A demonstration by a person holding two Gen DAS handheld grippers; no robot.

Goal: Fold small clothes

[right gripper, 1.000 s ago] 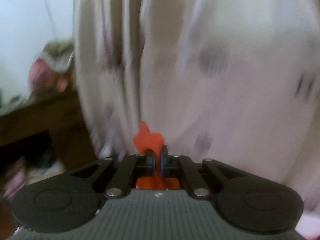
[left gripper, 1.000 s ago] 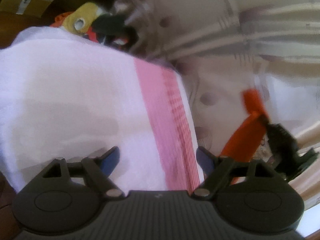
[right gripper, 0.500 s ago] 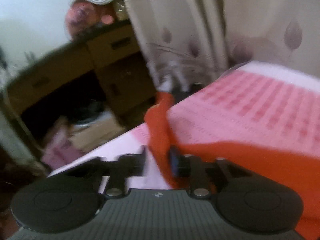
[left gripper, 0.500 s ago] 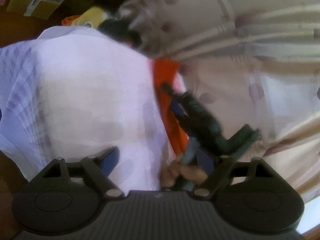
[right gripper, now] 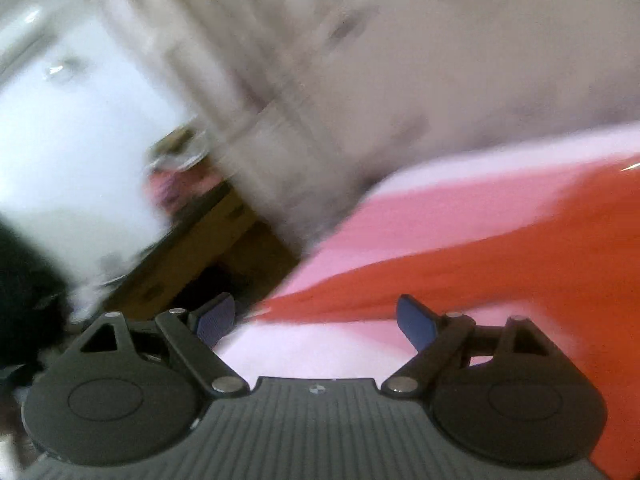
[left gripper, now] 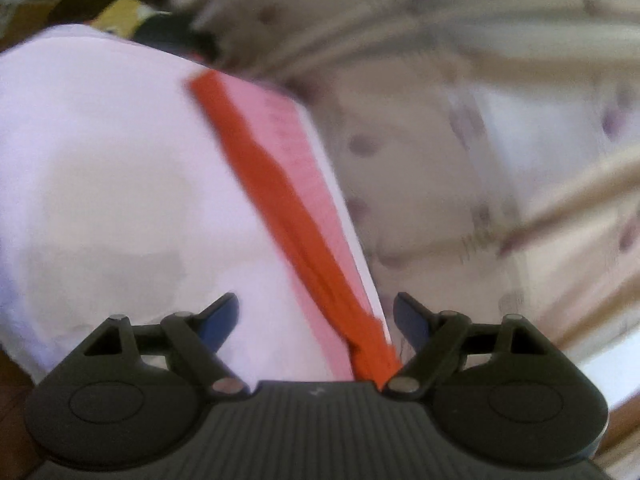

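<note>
An orange garment (left gripper: 280,200) lies in a long strip along the pink-striped right edge of a white cloth (left gripper: 100,160) that covers the work surface. My left gripper (left gripper: 316,316) stands open just above the cloth, and the garment's near end lies between its fingers, close to the right one, with no pad pressing on it. In the right wrist view the orange garment (right gripper: 520,260) spreads over the pink and white cloth (right gripper: 320,344). My right gripper (right gripper: 316,320) hovers over it, its jaws opening wide, its pads clear of the fabric. Both views are blurred.
Pale curtains with dark leaf prints (left gripper: 440,140) hang behind the covered surface. A yellow and black object (left gripper: 140,24) lies past the cloth's far edge. A wooden cabinet with drawers (right gripper: 200,248) stands to the left in the right wrist view, below a white wall (right gripper: 80,160).
My right gripper, shut on the orange garment held up a second ago, swung down over the cloth and opened, laying the garment along the pink edge. The left gripper stayed open and shifted slightly.
</note>
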